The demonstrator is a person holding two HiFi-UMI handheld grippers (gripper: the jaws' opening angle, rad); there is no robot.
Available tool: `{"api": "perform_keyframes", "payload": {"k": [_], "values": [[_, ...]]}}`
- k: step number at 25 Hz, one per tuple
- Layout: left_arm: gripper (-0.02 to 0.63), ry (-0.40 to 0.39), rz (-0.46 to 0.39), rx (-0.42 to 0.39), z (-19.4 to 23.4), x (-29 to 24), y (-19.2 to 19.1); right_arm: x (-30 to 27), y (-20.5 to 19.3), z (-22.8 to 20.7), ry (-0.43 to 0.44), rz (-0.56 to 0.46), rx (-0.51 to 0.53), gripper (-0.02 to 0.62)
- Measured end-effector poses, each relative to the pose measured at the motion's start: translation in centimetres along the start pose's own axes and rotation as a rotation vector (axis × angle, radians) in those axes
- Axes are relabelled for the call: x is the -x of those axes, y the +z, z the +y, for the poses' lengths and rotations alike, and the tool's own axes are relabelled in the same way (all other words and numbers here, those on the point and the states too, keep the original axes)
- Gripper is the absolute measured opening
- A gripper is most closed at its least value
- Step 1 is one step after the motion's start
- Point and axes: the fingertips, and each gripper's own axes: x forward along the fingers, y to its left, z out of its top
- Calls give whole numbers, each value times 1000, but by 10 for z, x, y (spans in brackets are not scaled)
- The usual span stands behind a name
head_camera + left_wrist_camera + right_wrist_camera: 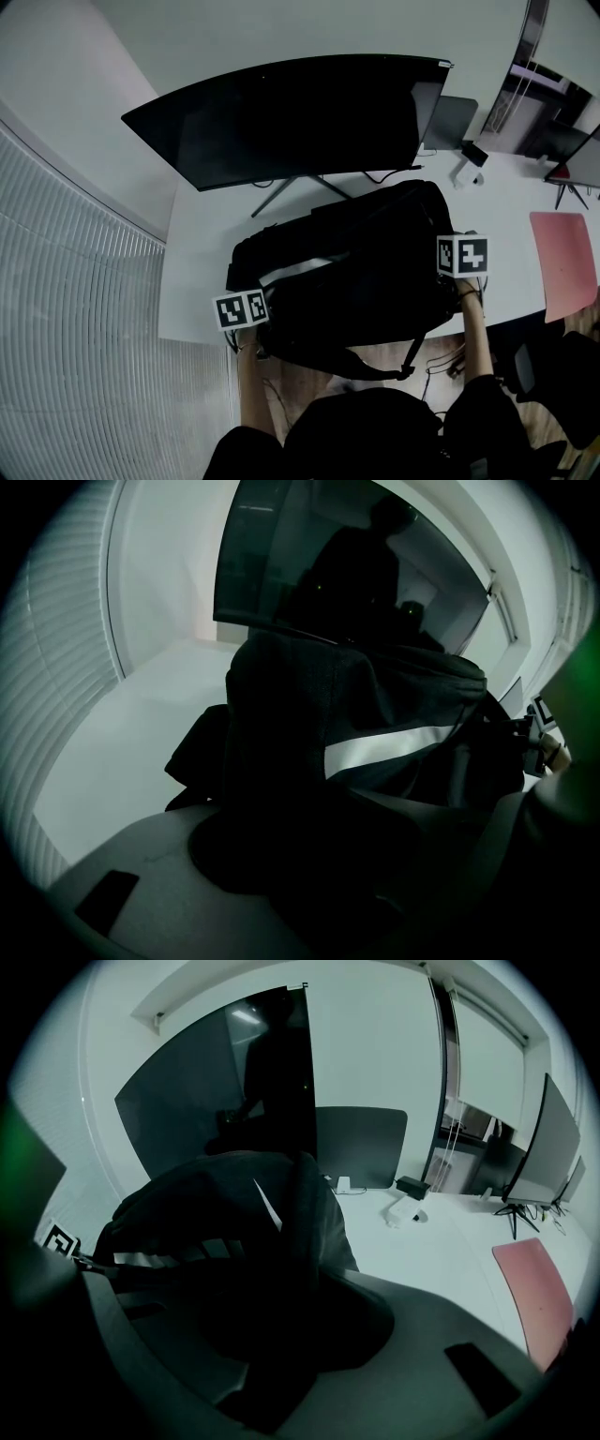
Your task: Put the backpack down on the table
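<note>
Plainly soft and slumped, the backpack (352, 272) is matte black woven cloth, broad and rounded, with one pale shiny stripe (295, 270) slanting across its near face and a thin black strap (375, 367) hanging in a loop below it. It lies across the near edge of the smooth white table (202, 234), its lower part overhanging towards the person; whether its weight rests on the tabletop cannot be told. The left gripper (281, 855) has its smooth grey jaws pinched on a thick dark fold at the bag's left end, and the right gripper (272, 1335) is likewise closed on a fold at the right end, cloth filling the gap between its jaws. Behind the bag stands a wide curved monitor (291, 117), glossy black, on thin splayed legs. A flat pink sheet (564, 262) lies well apart at the table's right side. From the head view both sets of jaws are hidden under the marker cubes, and the bag's folds merge into shadow in both gripper views.
</note>
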Motion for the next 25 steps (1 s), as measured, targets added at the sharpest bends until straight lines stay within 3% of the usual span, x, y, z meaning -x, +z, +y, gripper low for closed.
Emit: {"api": "perform_keyframes", "payload": {"k": [4, 11, 22, 25], "values": [[255, 46, -5, -4, 6, -1, -2, 1, 1, -2, -19, -13, -4, 132], [315, 124, -39, -19, 14, 2, -3, 7, 7, 5, 32, -71, -25, 230], [322, 240, -181, -64, 22, 33, 6, 35, 21, 14, 44, -203, 15, 244], [283, 282, -232, -83, 25, 50, 10, 48, 26, 15, 18, -239, 41, 242]]}}
